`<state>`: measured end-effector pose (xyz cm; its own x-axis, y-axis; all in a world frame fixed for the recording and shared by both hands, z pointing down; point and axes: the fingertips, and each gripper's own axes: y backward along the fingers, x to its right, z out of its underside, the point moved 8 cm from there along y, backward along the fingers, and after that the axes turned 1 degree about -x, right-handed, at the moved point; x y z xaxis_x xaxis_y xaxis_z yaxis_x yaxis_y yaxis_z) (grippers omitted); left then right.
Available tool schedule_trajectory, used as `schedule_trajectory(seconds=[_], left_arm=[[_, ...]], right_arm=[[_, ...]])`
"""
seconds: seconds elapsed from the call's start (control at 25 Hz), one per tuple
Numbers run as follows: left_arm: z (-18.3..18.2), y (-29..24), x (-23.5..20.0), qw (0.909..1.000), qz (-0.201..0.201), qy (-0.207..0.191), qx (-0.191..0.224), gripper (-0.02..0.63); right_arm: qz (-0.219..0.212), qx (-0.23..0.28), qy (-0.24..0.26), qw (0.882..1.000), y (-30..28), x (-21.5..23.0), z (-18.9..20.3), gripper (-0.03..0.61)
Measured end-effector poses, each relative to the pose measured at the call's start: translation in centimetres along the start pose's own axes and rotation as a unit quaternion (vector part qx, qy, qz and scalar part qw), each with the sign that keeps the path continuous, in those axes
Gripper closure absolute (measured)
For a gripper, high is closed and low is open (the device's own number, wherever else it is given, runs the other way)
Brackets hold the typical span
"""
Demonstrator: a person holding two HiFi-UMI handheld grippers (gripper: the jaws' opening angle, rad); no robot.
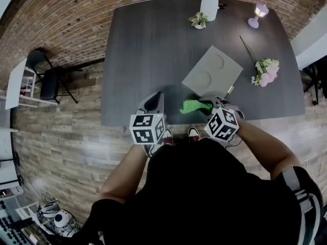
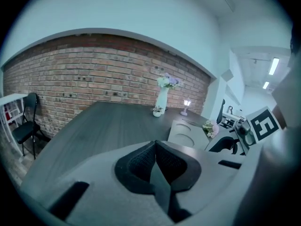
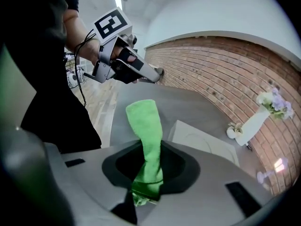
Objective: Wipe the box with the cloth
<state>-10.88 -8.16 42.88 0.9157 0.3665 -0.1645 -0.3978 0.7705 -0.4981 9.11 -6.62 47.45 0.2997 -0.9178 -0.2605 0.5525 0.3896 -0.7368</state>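
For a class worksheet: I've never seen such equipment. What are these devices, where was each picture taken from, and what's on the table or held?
There is no robot: a person holds a two-jawed tool in each hand. The top-down picture comes from a camera on the person's head; the other two come from a camera riding on each tool. On the dark table are a flat grey box, a bunch of flowers, a white vase, a small plant and a little lamp. The right hand-held gripper is clamped on a green cloth; the left hand-held gripper is shut, empty.
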Motion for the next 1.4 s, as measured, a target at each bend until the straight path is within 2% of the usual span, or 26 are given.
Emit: schedule_trajectory(seconds=[0.16, 0.36, 0.64, 0.88, 1.08, 1.2, 1.4], left_arm=[[-0.5, -0.6, -0.8, 0.9998, 0.018, -0.008, -0.001, 0.604], [-0.7, -0.4, -2.9, 0.9998, 0.019, -0.008, 0.000, 0.604], [-1.0, 1.0, -7.0, 0.9999, 0.004, 0.008, 0.013, 0.604], [-1.1, 2.1, -10.3, 0.9994, 0.009, 0.017, 0.028, 0.604], [-0.1, 2.6, -12.8, 0.9991, -0.002, 0.037, 0.019, 0.604], [-0.8, 1.7, -12.5, 0.9991, -0.005, 0.033, 0.025, 0.604], [-1.3, 0.3, -9.1, 0.9995, -0.007, 0.025, 0.018, 0.604]], right_arm=[[0.008, -0.021, 0.001, 1.000, -0.6, 0.5, 0.1, 0.495], [0.016, -0.035, 0.010, 0.999, -1.9, 1.8, -1.0, 0.495], [0.026, -0.046, 0.037, 0.998, -5.3, 4.0, -5.0, 0.495], [0.045, -0.059, 0.035, 0.997, -8.0, 6.3, -8.6, 0.495], [0.045, -0.064, 0.024, 0.997, -9.4, 7.0, -10.1, 0.495], [0.043, -0.062, 0.035, 0.997, -10.0, 7.6, -10.6, 0.495], [0.031, -0.036, 0.040, 0.998, -9.9, 8.9, -10.3, 0.495]])
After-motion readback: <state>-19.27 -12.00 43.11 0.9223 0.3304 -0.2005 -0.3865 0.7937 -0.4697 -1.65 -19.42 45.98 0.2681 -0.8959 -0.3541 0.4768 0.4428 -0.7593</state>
